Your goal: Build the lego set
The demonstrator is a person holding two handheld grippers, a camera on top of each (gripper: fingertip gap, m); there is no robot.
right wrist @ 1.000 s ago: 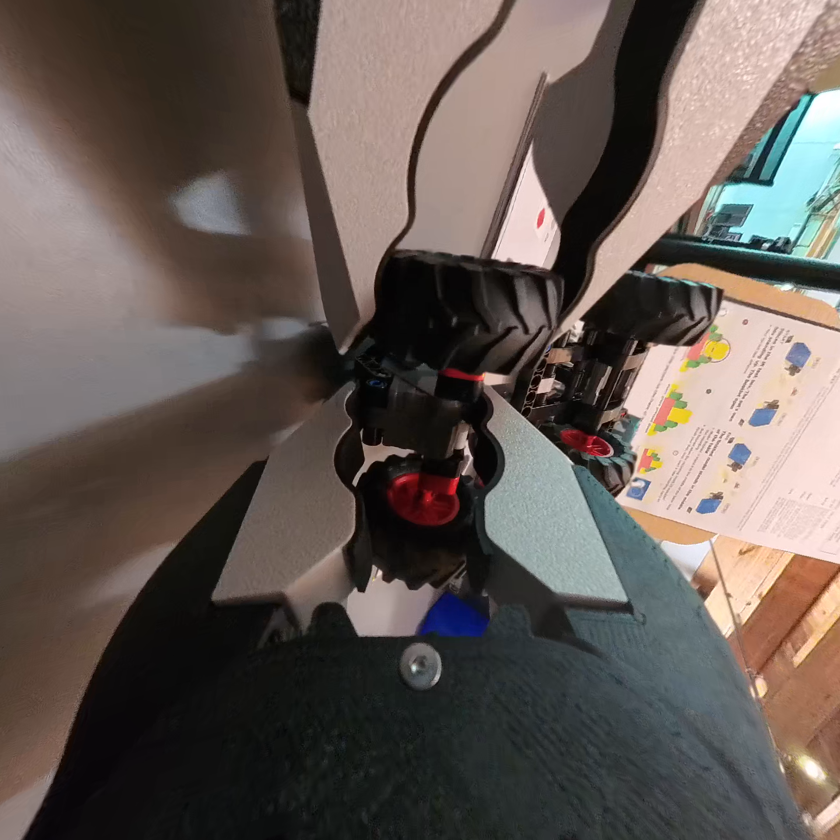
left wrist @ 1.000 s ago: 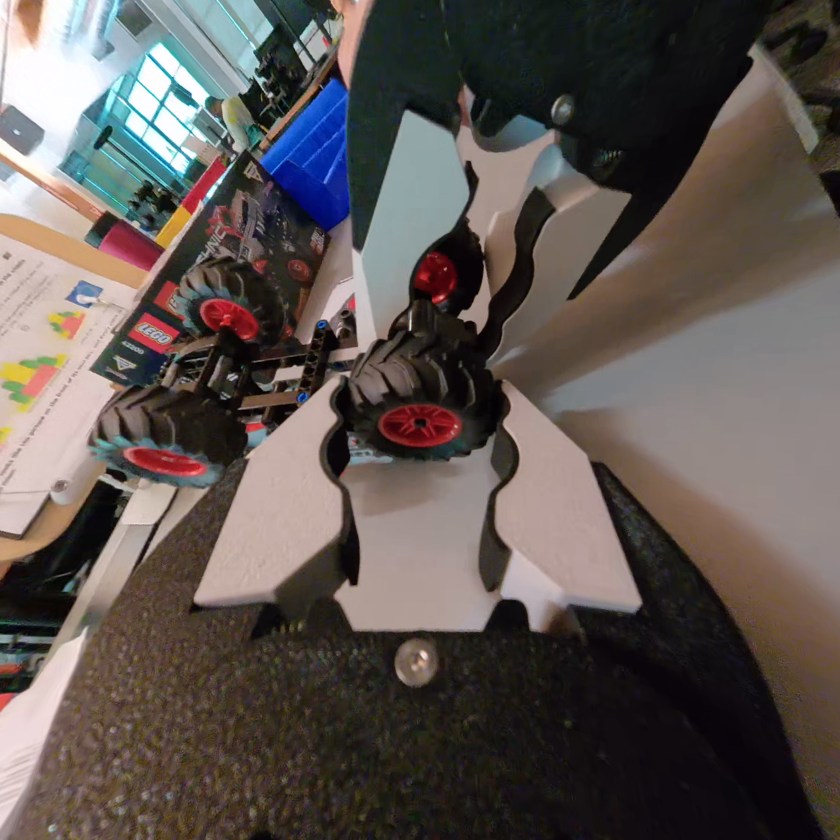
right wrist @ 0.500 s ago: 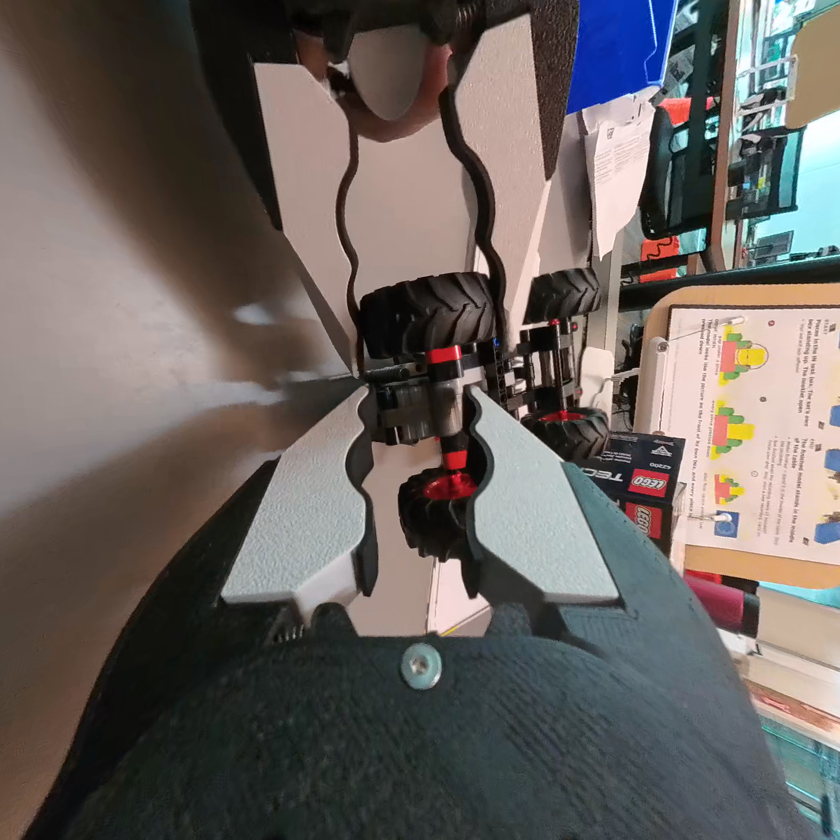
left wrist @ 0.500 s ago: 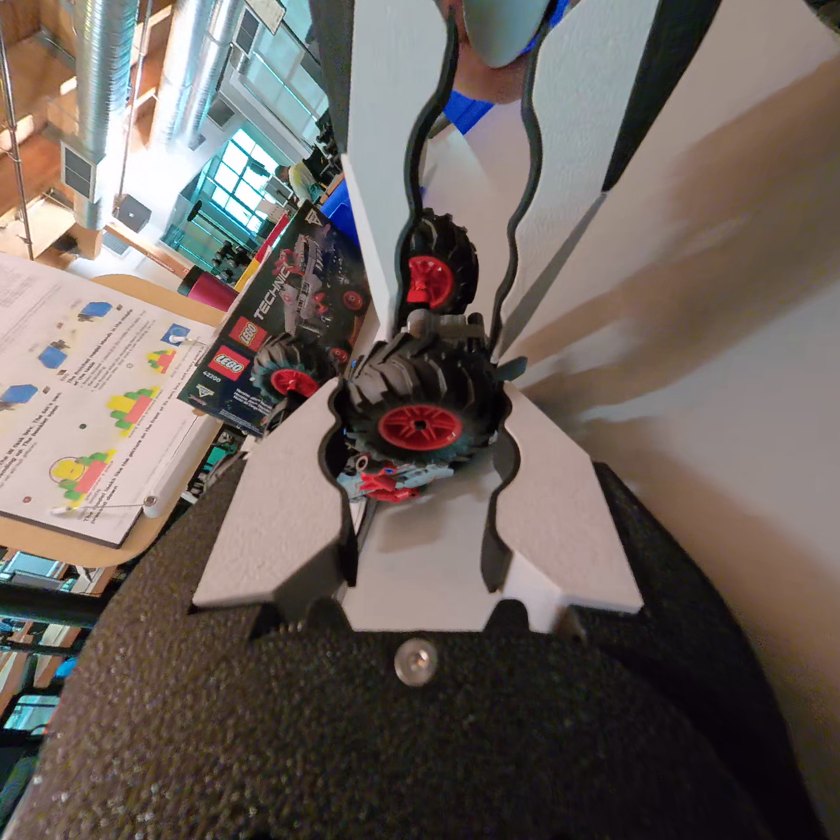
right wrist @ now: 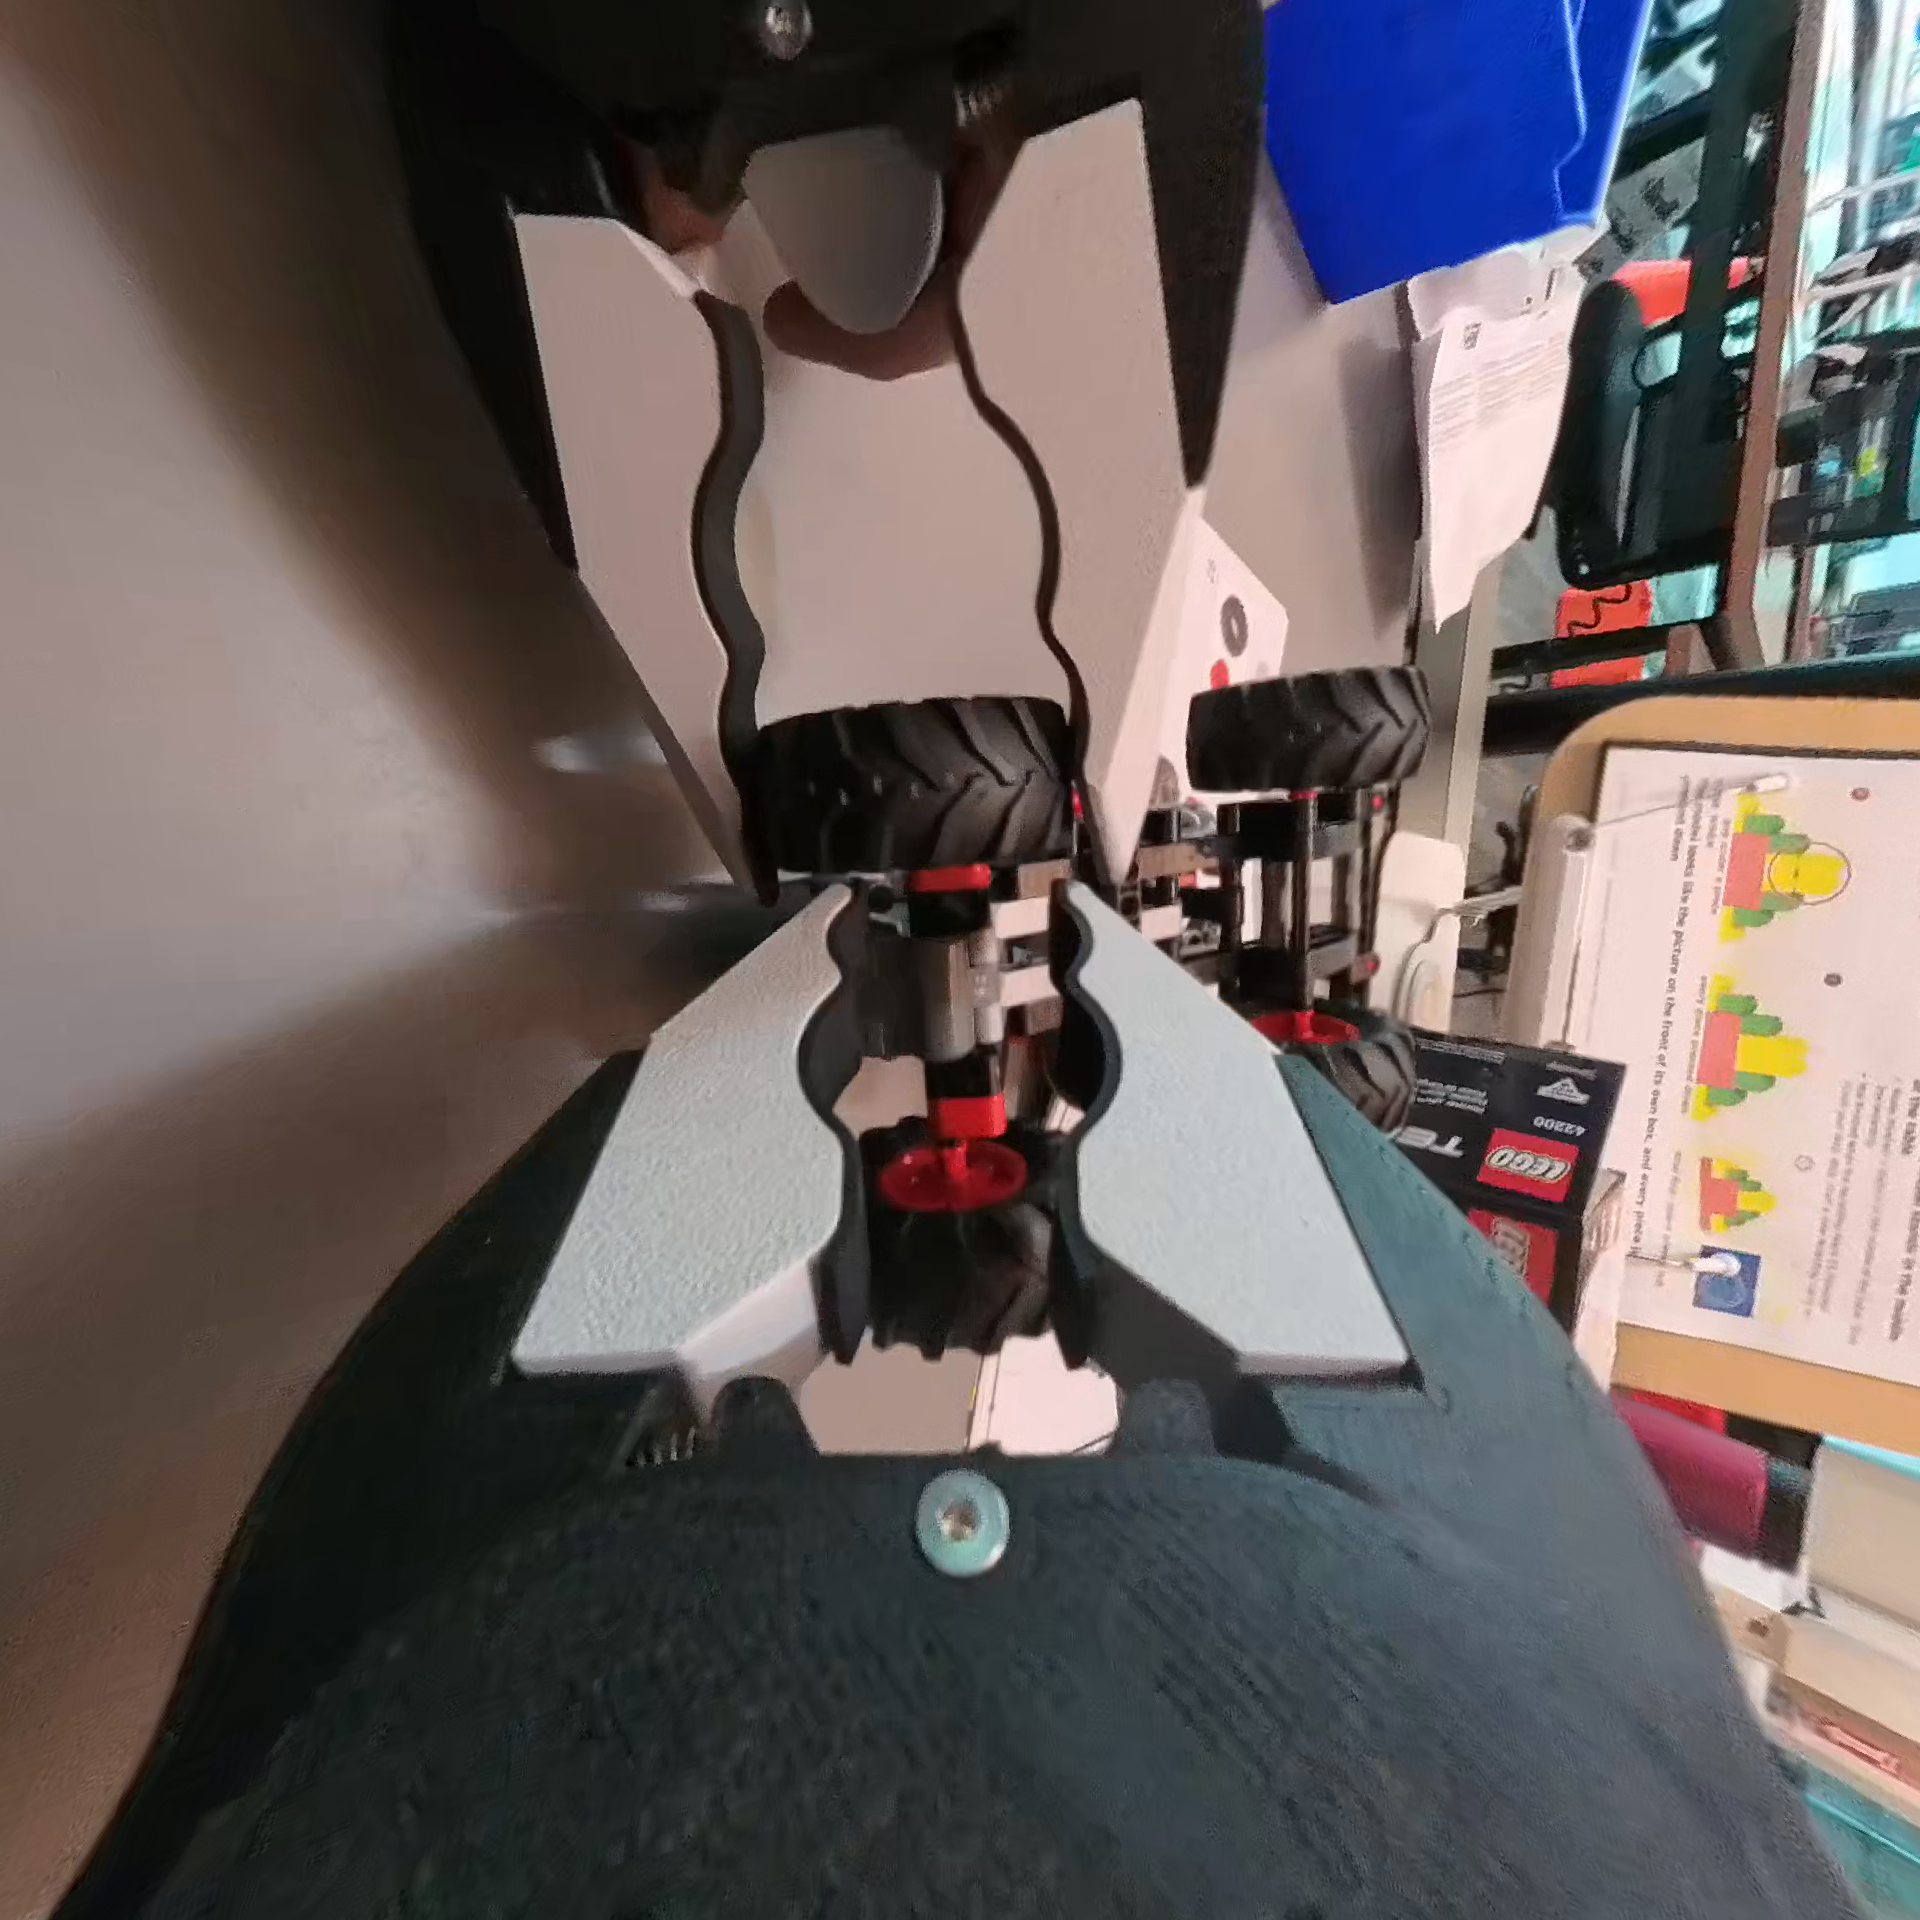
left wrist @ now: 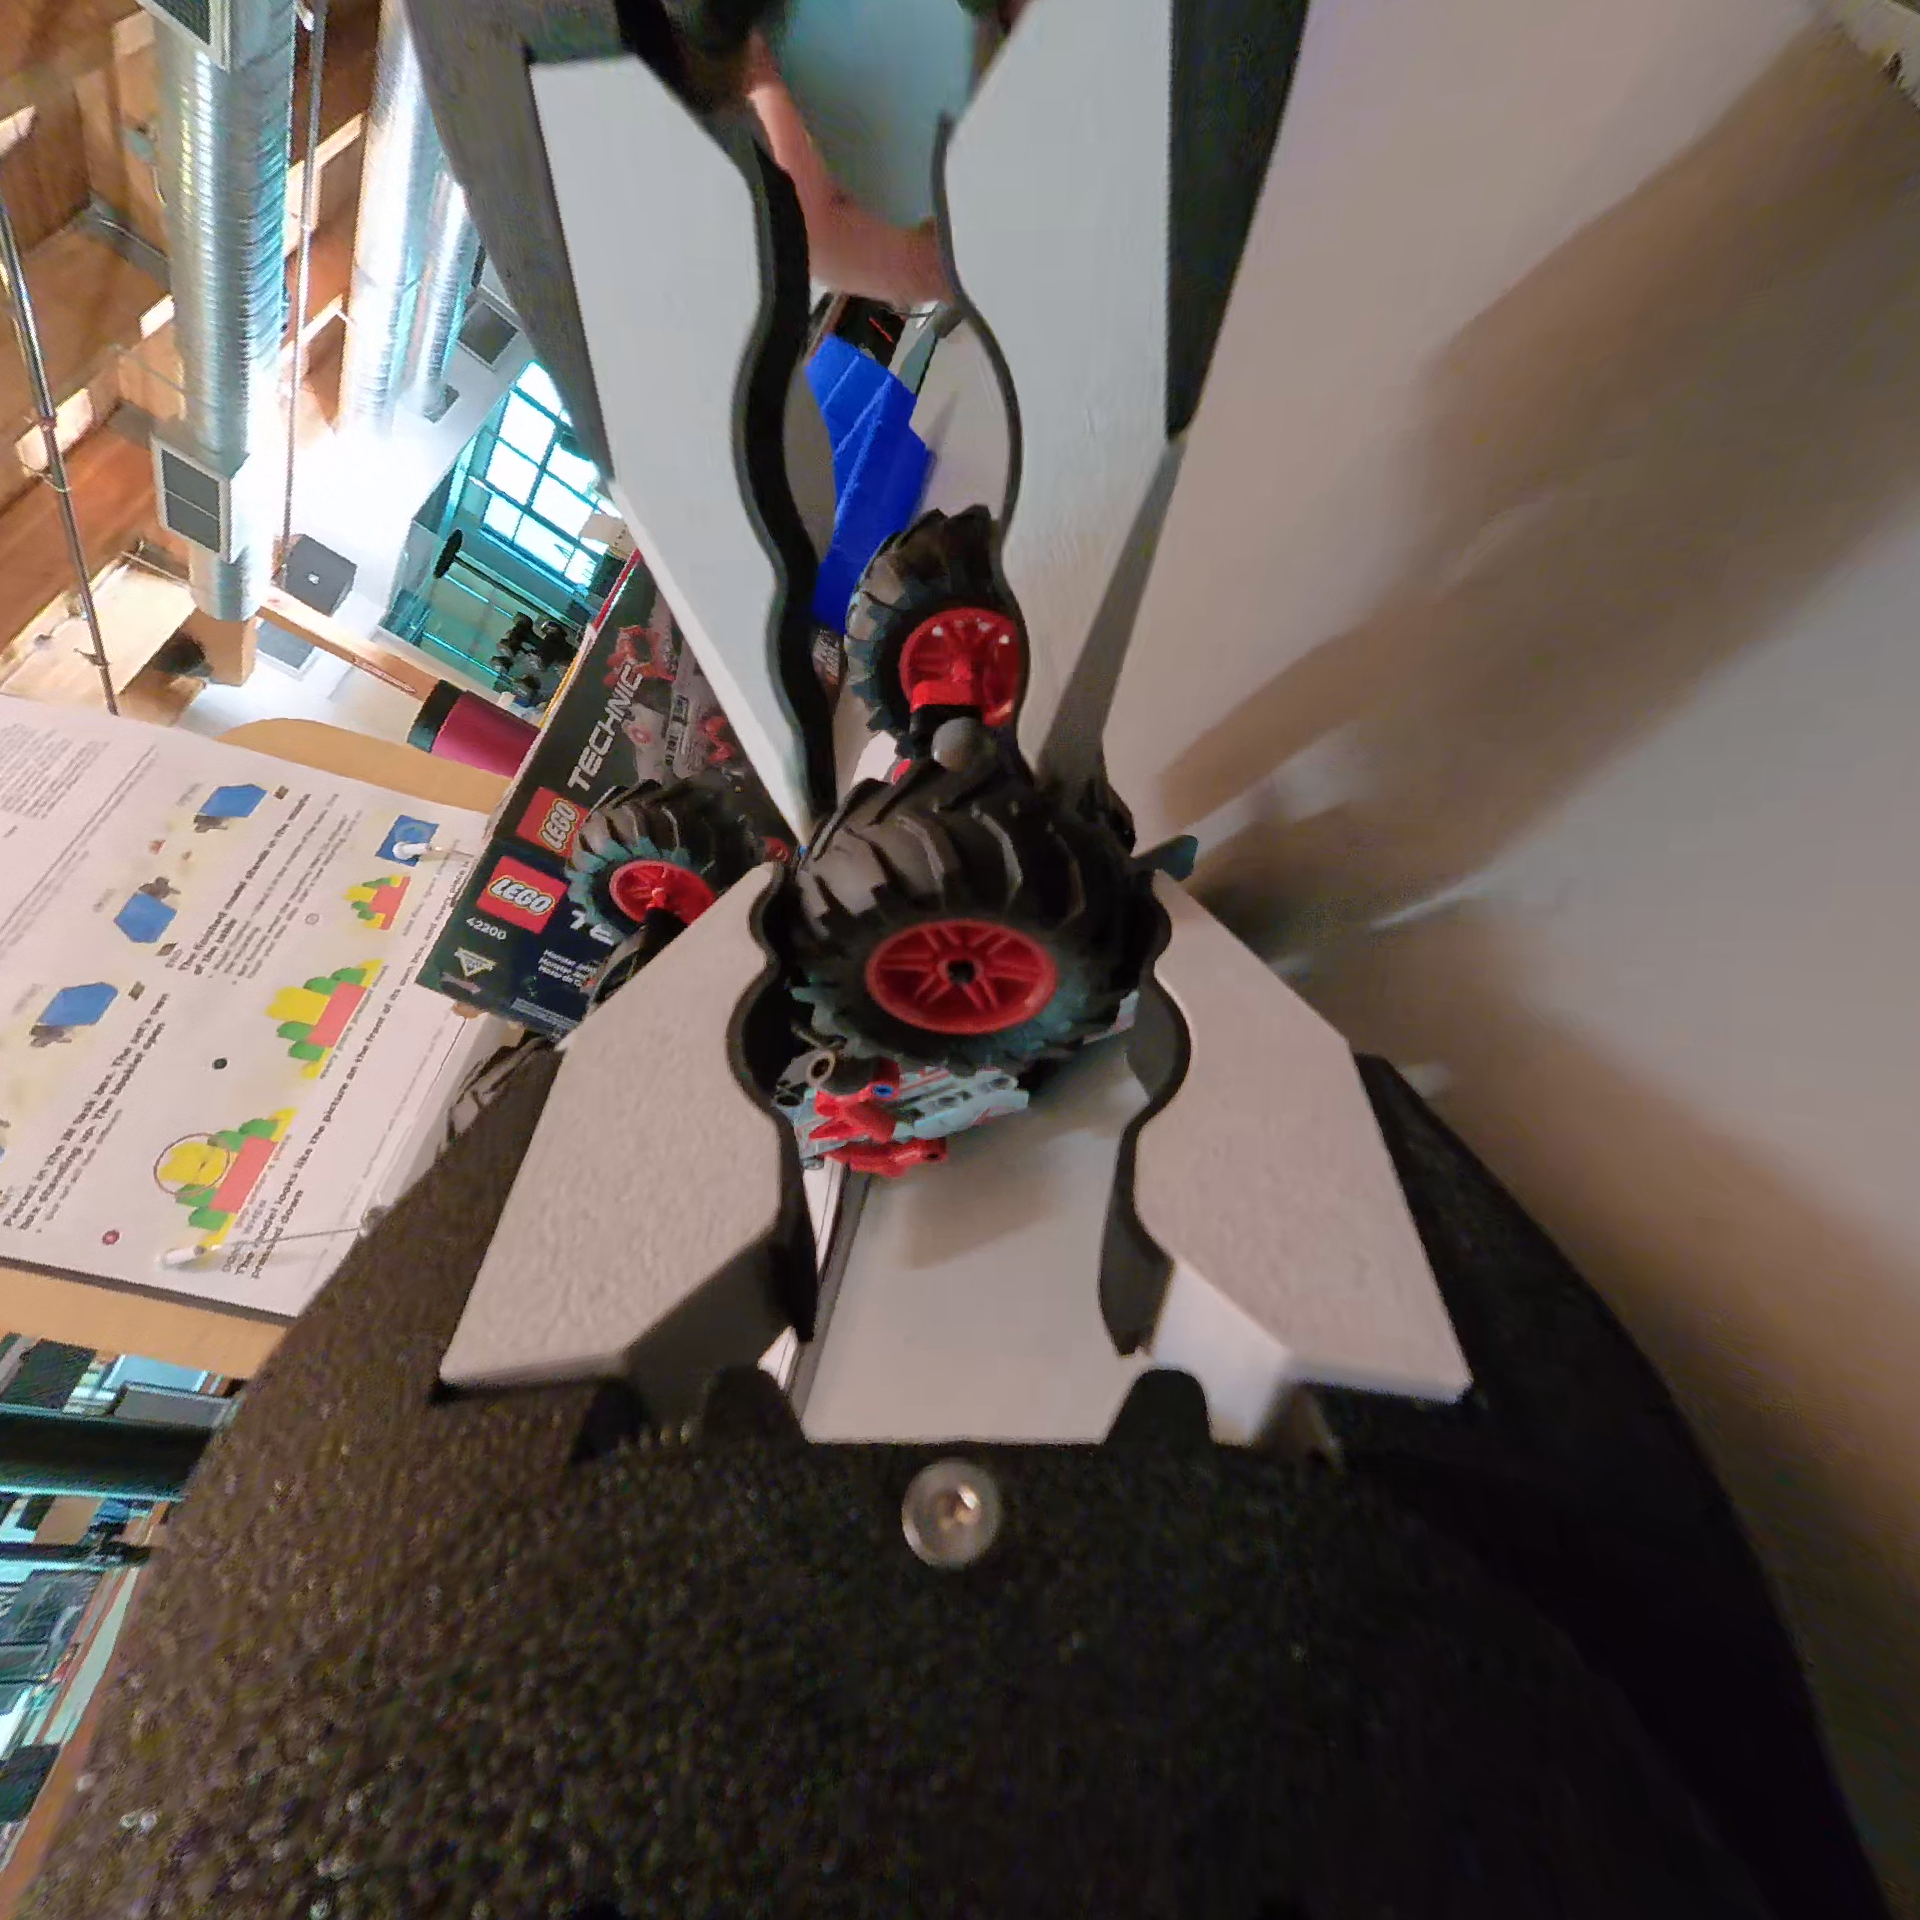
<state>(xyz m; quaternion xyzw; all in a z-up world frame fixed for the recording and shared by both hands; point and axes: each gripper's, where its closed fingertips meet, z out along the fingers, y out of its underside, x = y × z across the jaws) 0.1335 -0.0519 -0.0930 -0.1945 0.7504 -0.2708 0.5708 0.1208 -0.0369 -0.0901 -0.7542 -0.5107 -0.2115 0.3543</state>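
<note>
The black-and-grey beam chassis with four knobby black tyres on red hubs (right wrist: 997, 966) is held in the air between both tools, turned on its side over the white table (left wrist: 1558, 831), close to the table's far edge where the dark set box (left wrist: 540, 914) leans. The left gripper (left wrist: 961, 935) has its white fingers closed around the nearest knobby tyre with the red hub (left wrist: 961, 971), hub facing the camera. The right gripper (right wrist: 956, 935), coming from the opposite side, is clamped across the chassis at the axle between two wheels; one tyre (right wrist: 914, 795) sits beyond its tips and another (right wrist: 956, 1288) lies between the finger roots.

Judging by the grips, the step in hand looks like seating or checking this wheel on its axle. To do it well, the right tool should keep the frame rigid while the left pushes straight along the axle line, without twisting, so the red hub goes on square and the small red-and-grey assembly (left wrist: 894, 1122) below the tyre is not knocked loose.

The table top is pale and looks smooth. A printed sheet with coloured brick pictures (left wrist: 208, 987) is clipped to a wooden board, a blue bin (right wrist: 1455, 125) stands beyond, and silver ducts (left wrist: 218, 312) run under a timber ceiling.
</note>
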